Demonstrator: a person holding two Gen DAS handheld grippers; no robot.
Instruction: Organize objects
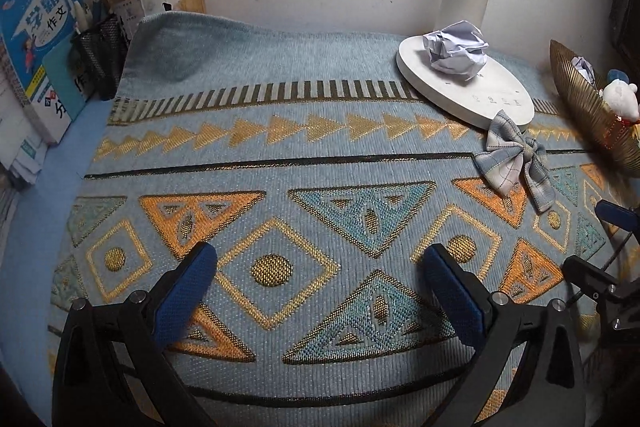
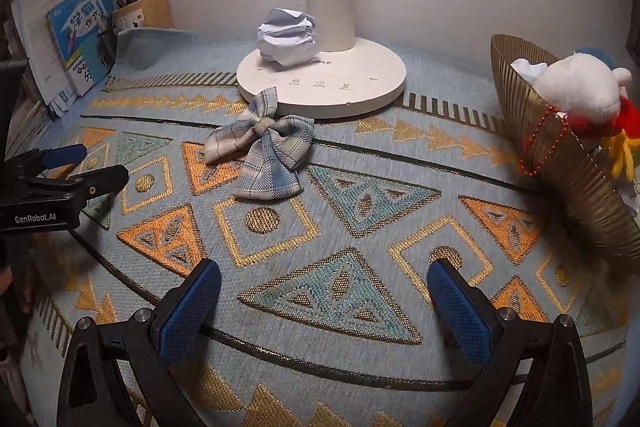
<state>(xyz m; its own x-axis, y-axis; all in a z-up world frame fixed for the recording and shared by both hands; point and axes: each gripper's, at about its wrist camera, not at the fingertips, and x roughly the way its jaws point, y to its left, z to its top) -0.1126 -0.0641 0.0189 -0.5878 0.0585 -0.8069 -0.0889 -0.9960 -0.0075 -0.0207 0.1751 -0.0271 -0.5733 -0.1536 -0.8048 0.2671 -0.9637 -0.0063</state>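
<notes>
Left claw (image 1: 320,287): jaws spread wide, nothing between the blue pads, hovering over the patterned cloth (image 1: 280,155) near the counter's front edge. Right claw (image 2: 324,303): likewise wide open and empty, above the same cloth.

Plaid fabric bow (image 2: 264,151): lies flat on the cloth, ahead of the right claw, its upper loop touching the rim of the white lamp base (image 2: 360,91). Crumpled paper ball (image 2: 288,41): sits on the lamp base, against the lamp's column.

Gold ribbed basket (image 2: 576,183): at the right edge of the counter, tilted, holding a white plush toy (image 2: 576,91) and some crumpled paper; red beads (image 2: 540,143) hang over its rim.

Back left corner: upright books (image 1: 36,39), mesh pen holder (image 1: 100,47), against the wall.
</notes>
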